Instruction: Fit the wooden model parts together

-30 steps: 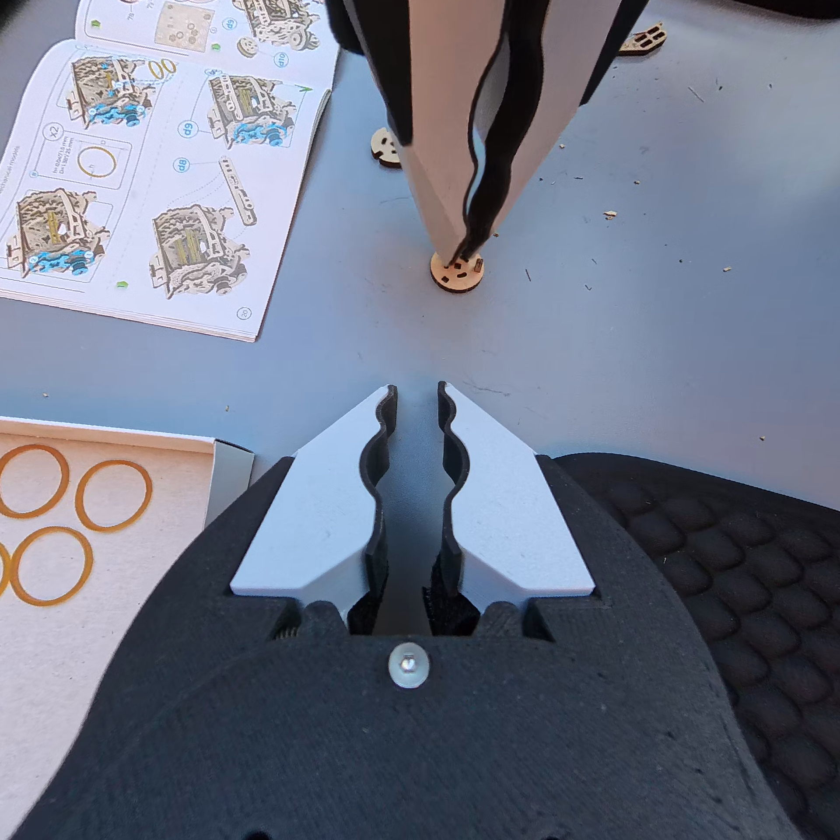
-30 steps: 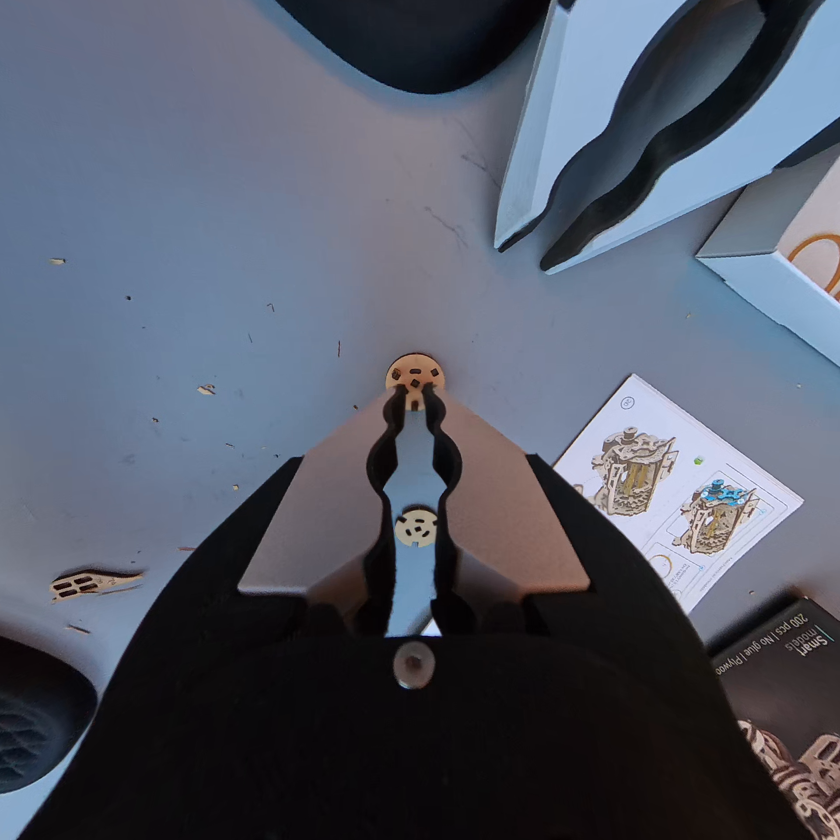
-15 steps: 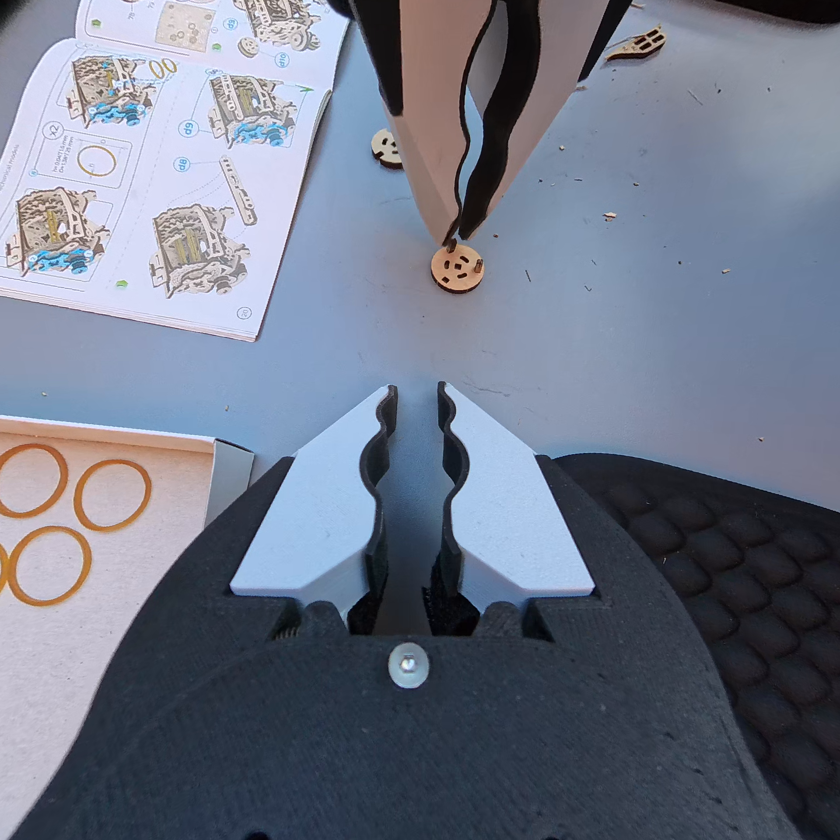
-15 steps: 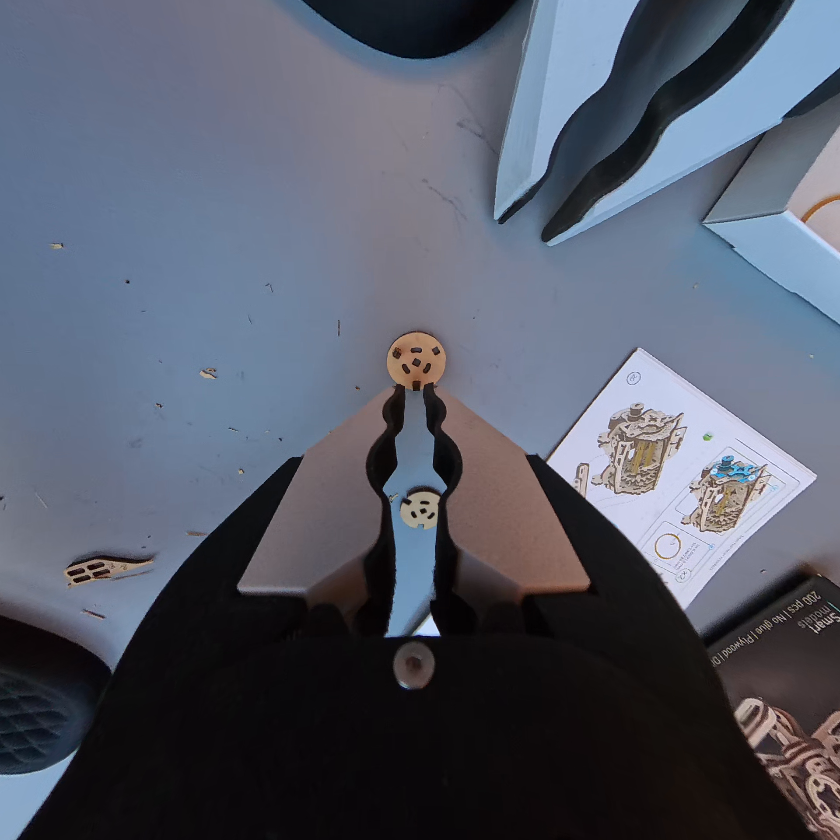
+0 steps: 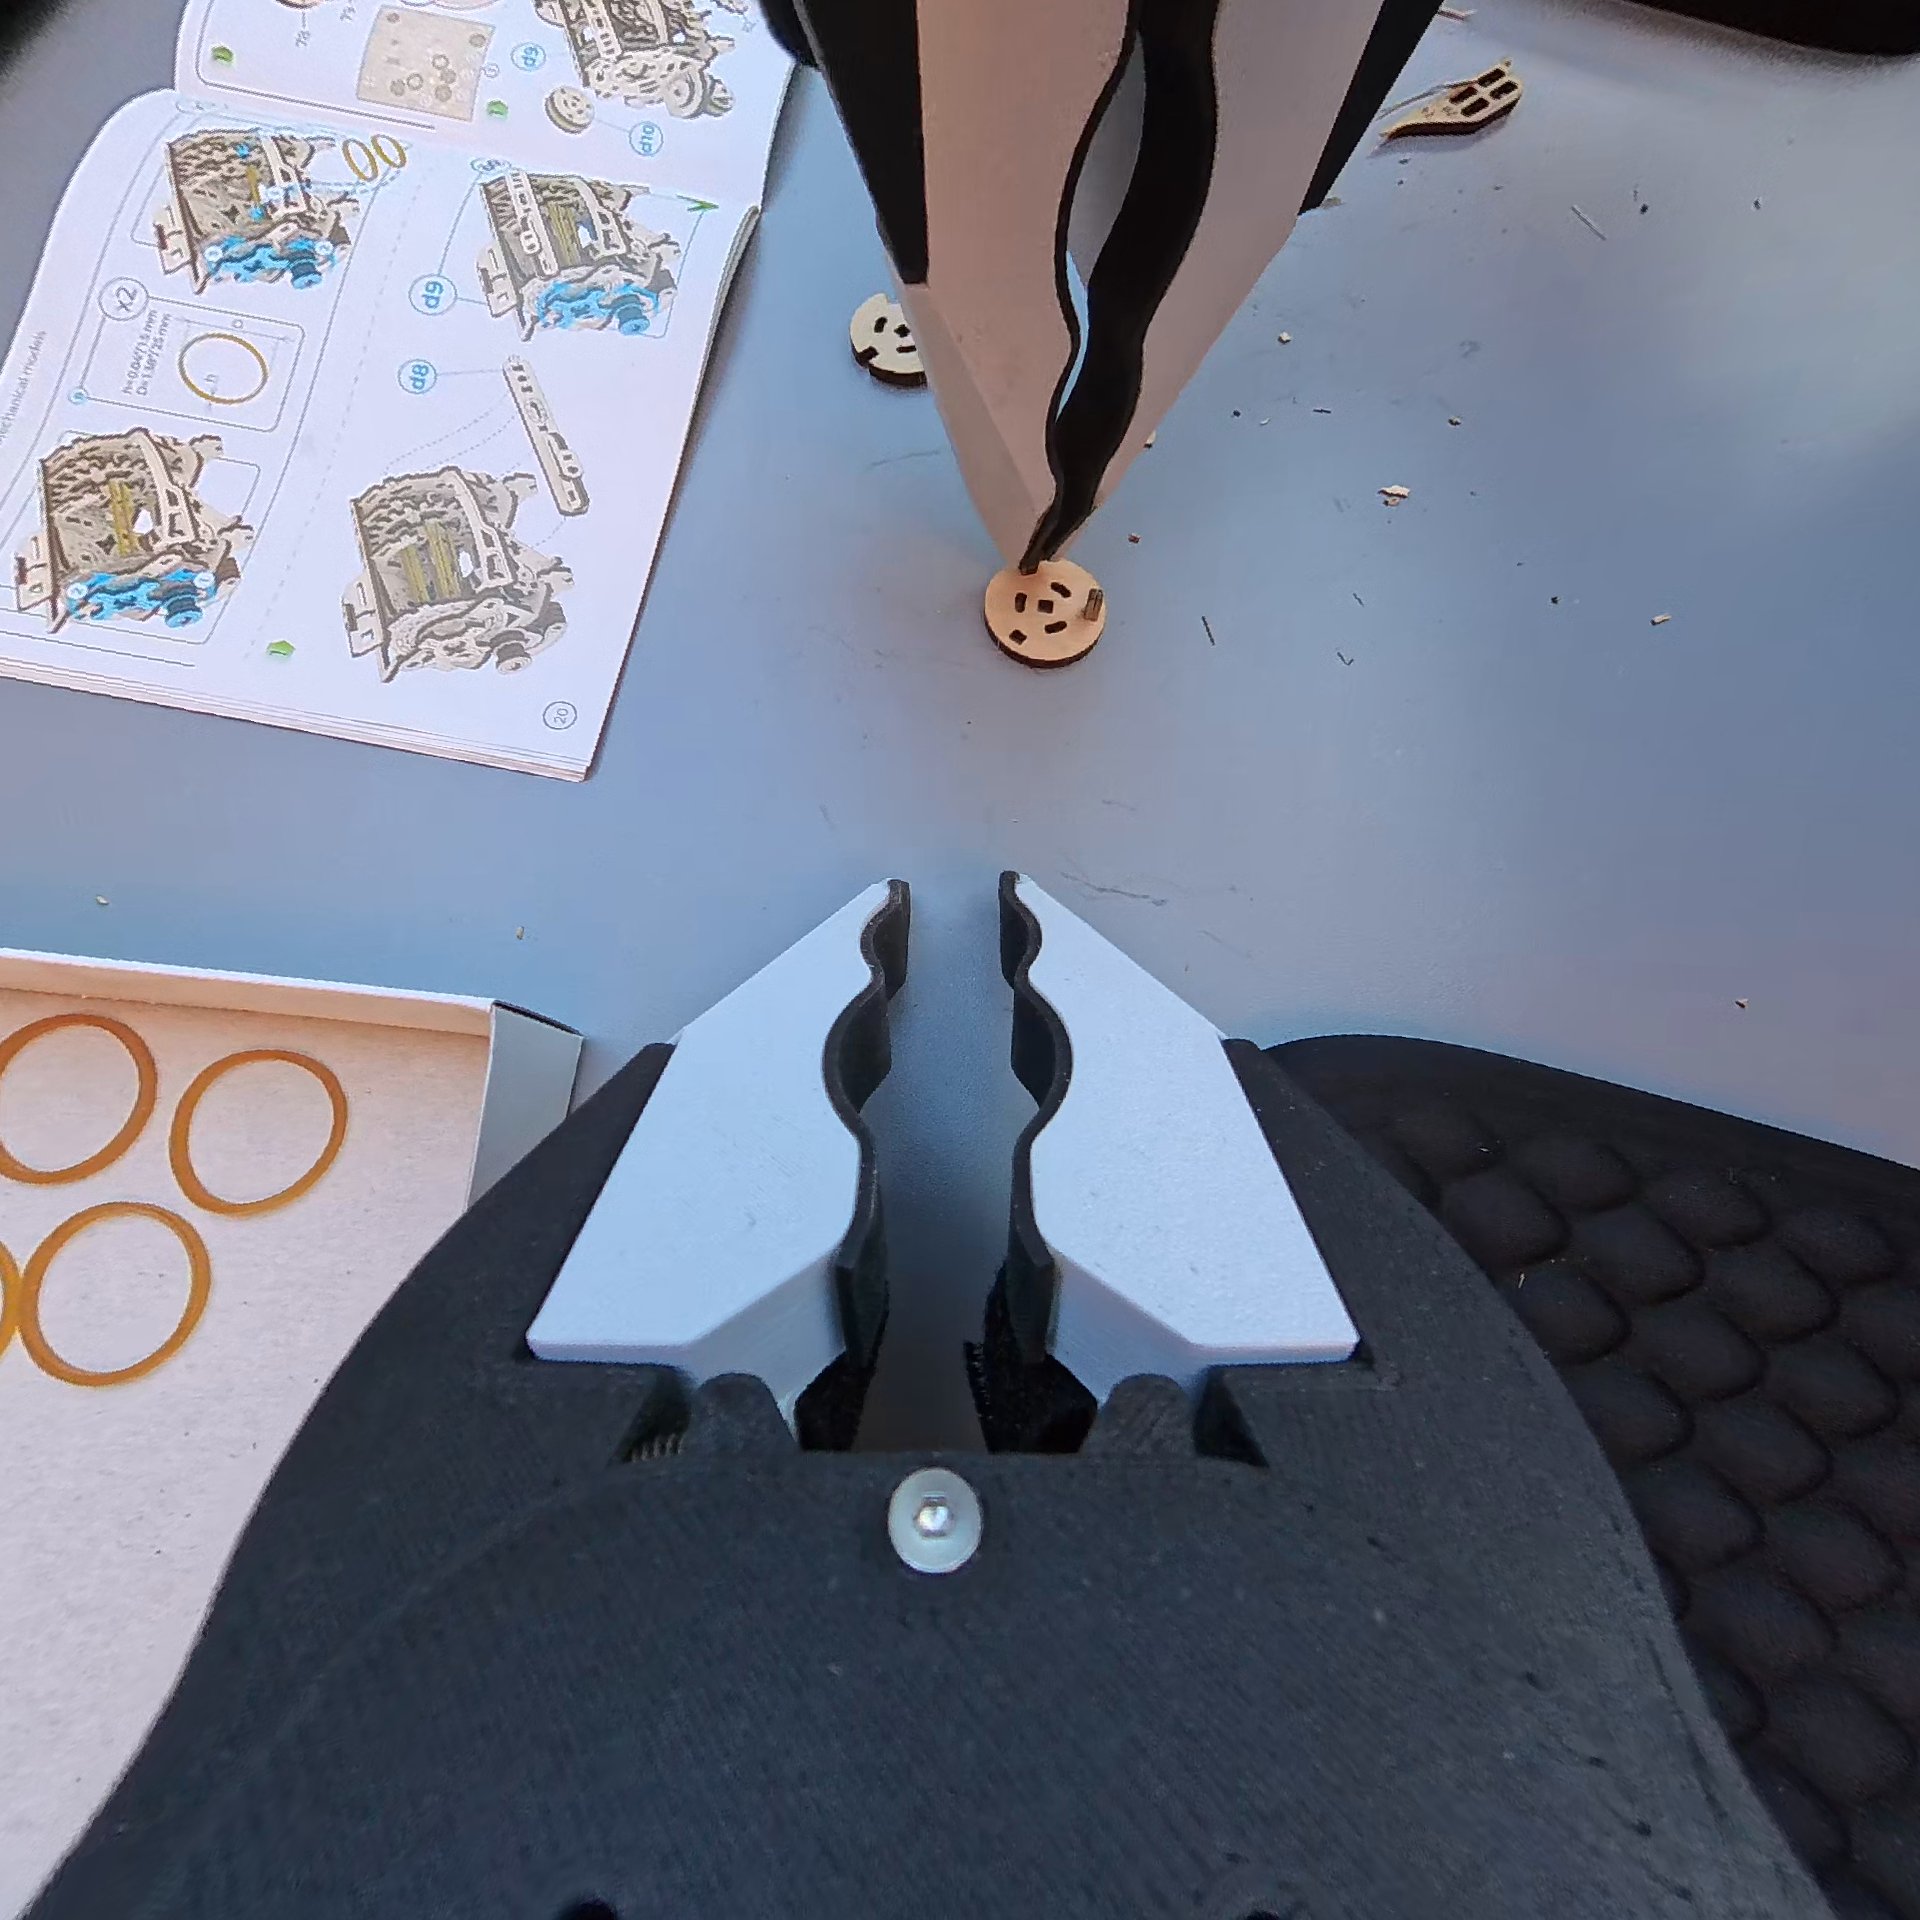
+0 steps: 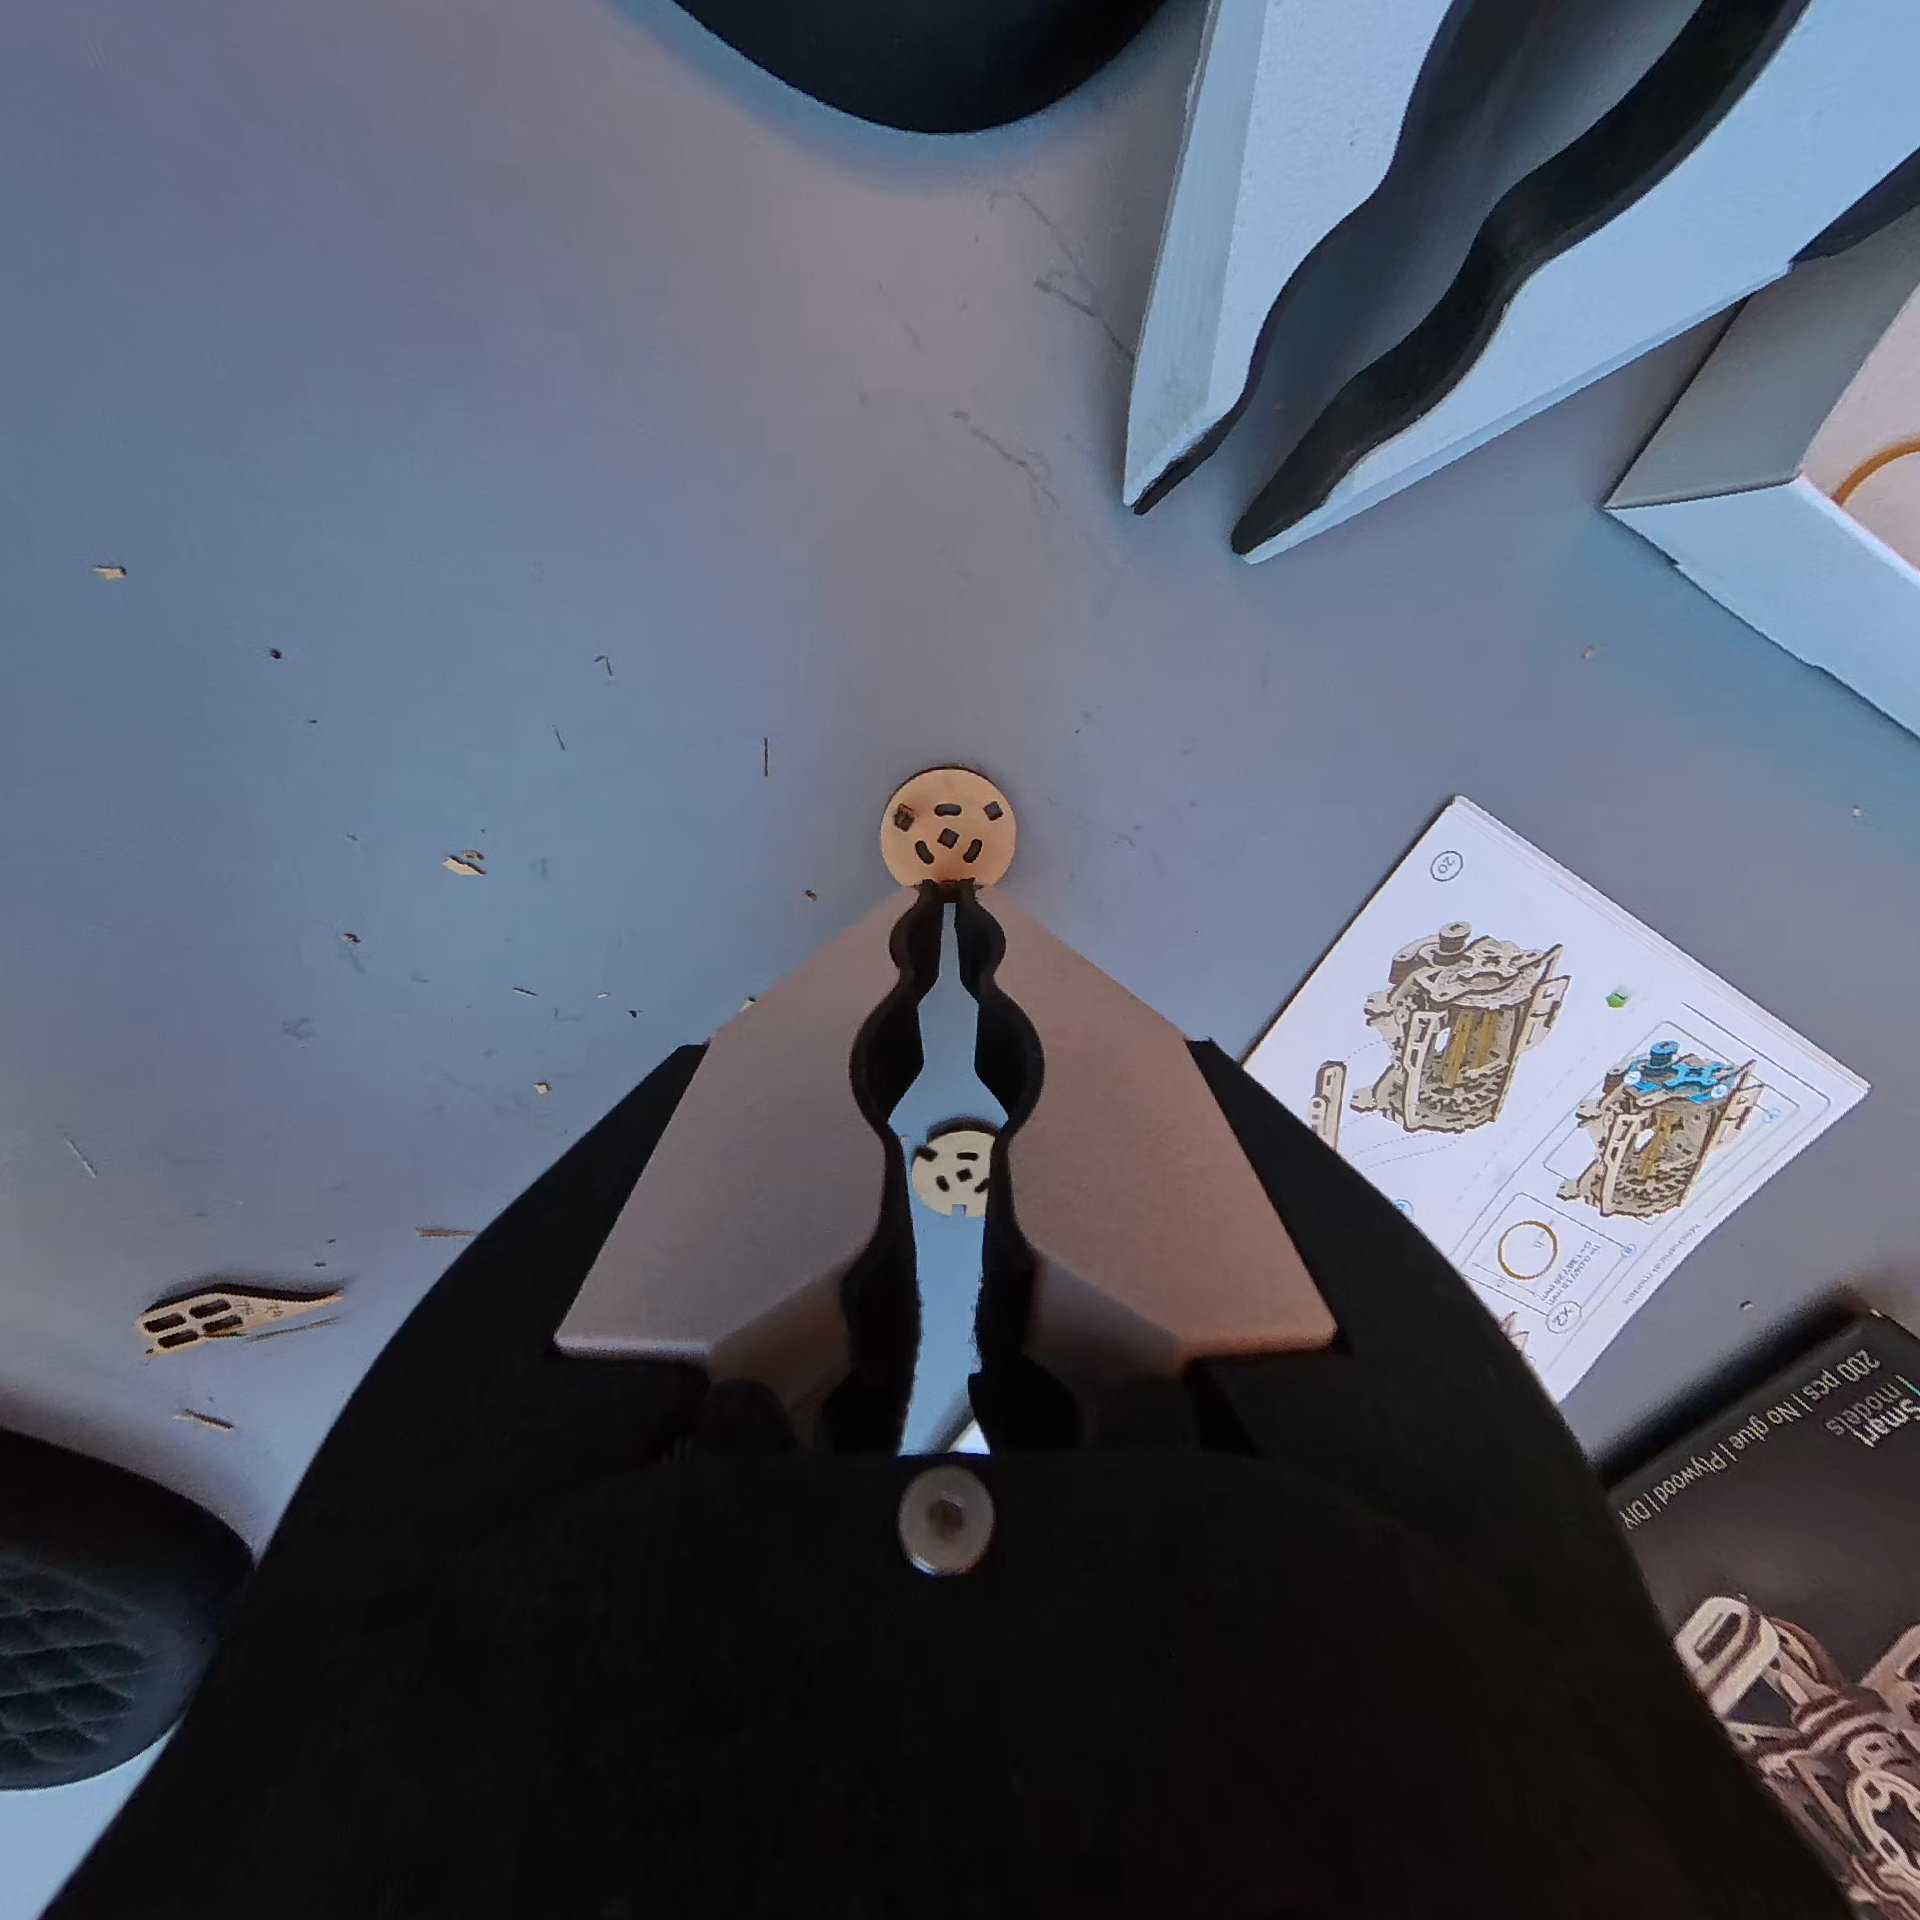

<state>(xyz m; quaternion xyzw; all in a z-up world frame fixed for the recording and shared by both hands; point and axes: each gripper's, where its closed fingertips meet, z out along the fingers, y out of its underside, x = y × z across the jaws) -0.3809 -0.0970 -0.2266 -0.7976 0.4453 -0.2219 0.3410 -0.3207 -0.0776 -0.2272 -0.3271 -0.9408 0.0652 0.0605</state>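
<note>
While the right claw (image 6: pixel 945 896) stands nearly pressed together over the near rim of a round wooden disc (image 6: pixel 948 829) on the grey desk (image 6: pixel 520 416), pinching what looks like a tiny peg, the left claw (image 5: pixel 954 902) waits spread and empty nearby. One peg (image 5: pixel 1093 605) already stands in the disc. Several slots look open, and a second disc (image 5: pixel 881 338) lies apart, so most fitting seems left.
</note>
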